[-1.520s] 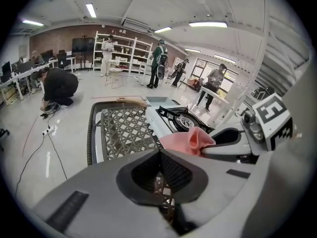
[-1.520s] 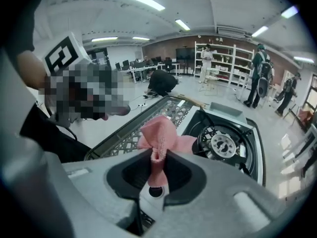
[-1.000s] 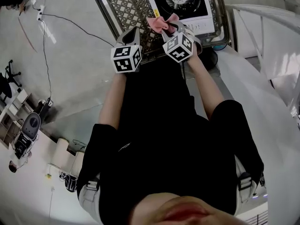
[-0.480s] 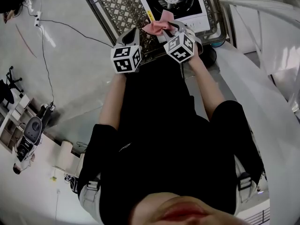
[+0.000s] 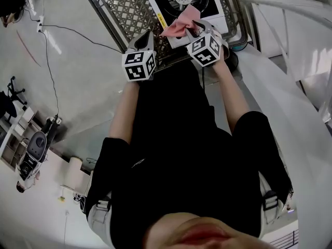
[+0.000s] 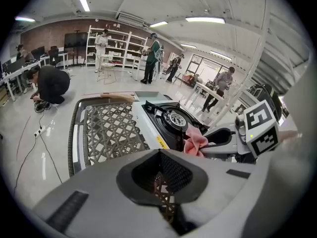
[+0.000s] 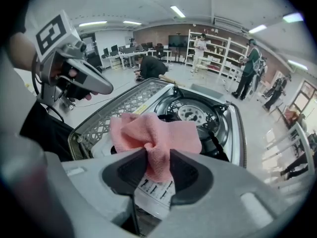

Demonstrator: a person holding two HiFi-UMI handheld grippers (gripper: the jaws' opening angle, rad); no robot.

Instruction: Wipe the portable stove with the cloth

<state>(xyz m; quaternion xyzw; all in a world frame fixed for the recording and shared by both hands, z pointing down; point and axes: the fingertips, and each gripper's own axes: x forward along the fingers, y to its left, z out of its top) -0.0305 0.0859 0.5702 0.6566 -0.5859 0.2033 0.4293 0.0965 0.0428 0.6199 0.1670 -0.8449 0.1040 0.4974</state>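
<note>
2 forearms reach straight forward, side by side. The right gripper pinches the pink cloth tight over the near edge of the portable stove. The left gripper, jaws together on nothing, hovers above the lattice stand.

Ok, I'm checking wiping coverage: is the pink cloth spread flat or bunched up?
Bunched up: the pink terry cloth is pinched into folds between the right hand-held gripper's jaws, not spread.

Pink cloth (bunched) over white stove
</note>
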